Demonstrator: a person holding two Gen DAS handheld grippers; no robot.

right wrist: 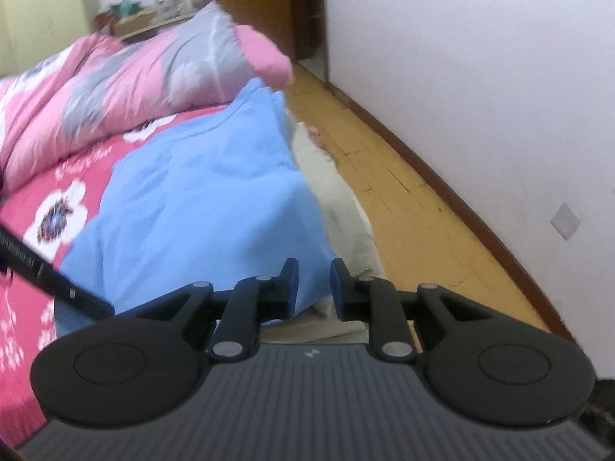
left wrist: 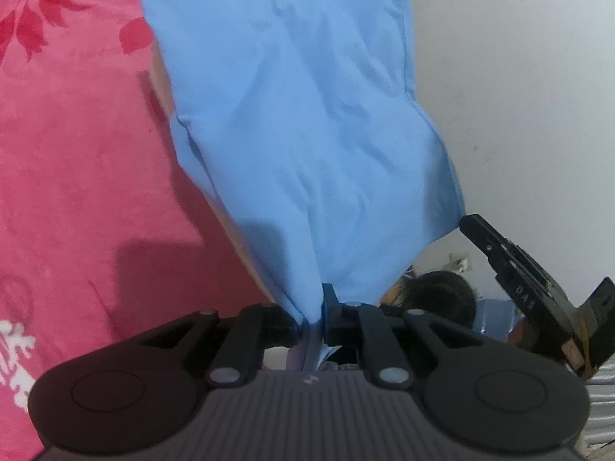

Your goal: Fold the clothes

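Note:
A light blue garment (left wrist: pixel 300 134) hangs bunched from my left gripper (left wrist: pixel 311 322), which is shut on its lower corner. The cloth spreads upward over the red bedsheet (left wrist: pixel 77 153). The right gripper's black body (left wrist: pixel 515 269) pokes in from the right, its tip close to the garment's right corner. In the right wrist view the blue garment (right wrist: pixel 200 199) lies spread near the bed's edge. My right gripper (right wrist: pixel 314 288) is open just over the garment's near edge, with nothing pinched between its blue pads (right wrist: pixel 292 284). A black part of the left gripper (right wrist: pixel 42 269) crosses the left side.
A pink and grey quilt (right wrist: pixel 134 77) is heaped at the far end of the bed. The cream mattress side (right wrist: pixel 342 207) drops to a yellow tiled floor (right wrist: pixel 388 176) beside a white wall (right wrist: pixel 480 77). A person's head (left wrist: pixel 442 296) shows low, behind the left gripper.

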